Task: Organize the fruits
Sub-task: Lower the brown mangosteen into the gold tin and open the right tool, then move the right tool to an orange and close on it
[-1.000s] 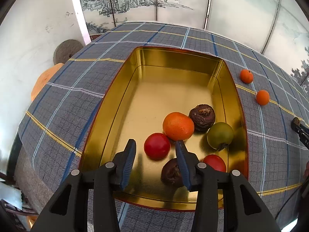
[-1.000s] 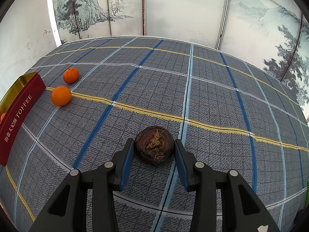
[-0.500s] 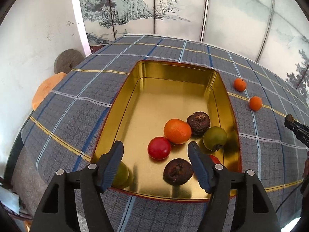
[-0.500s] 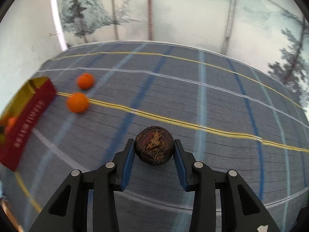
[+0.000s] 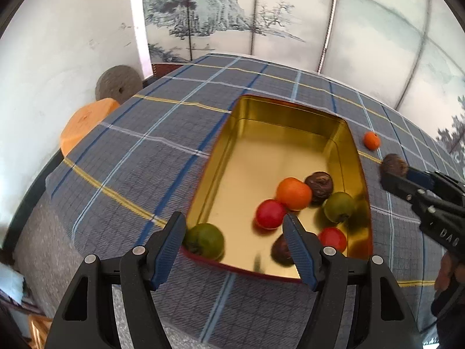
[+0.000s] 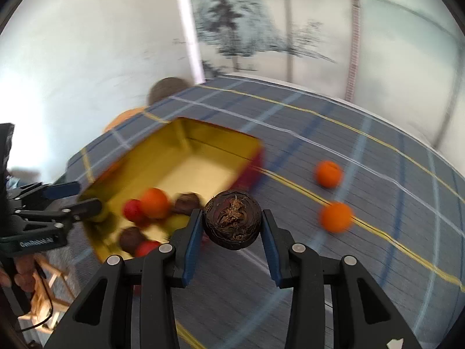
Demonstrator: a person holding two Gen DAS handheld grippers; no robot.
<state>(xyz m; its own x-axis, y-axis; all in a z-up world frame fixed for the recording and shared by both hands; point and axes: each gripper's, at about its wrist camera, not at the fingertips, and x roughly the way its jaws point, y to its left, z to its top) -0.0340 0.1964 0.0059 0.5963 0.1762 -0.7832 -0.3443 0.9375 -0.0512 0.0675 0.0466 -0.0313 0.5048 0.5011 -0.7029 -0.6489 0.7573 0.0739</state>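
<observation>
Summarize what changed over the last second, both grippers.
The left gripper opened, dropping a green fruit into the tin's near corner, then backed off. The right gripper, shut on the dark fruit, swung it toward the tin. Two oranges stayed on the cloth.

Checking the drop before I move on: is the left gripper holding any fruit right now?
No. The left gripper stands open and empty above the near end of the gold tin, with the fruits lying loose inside it.
</observation>
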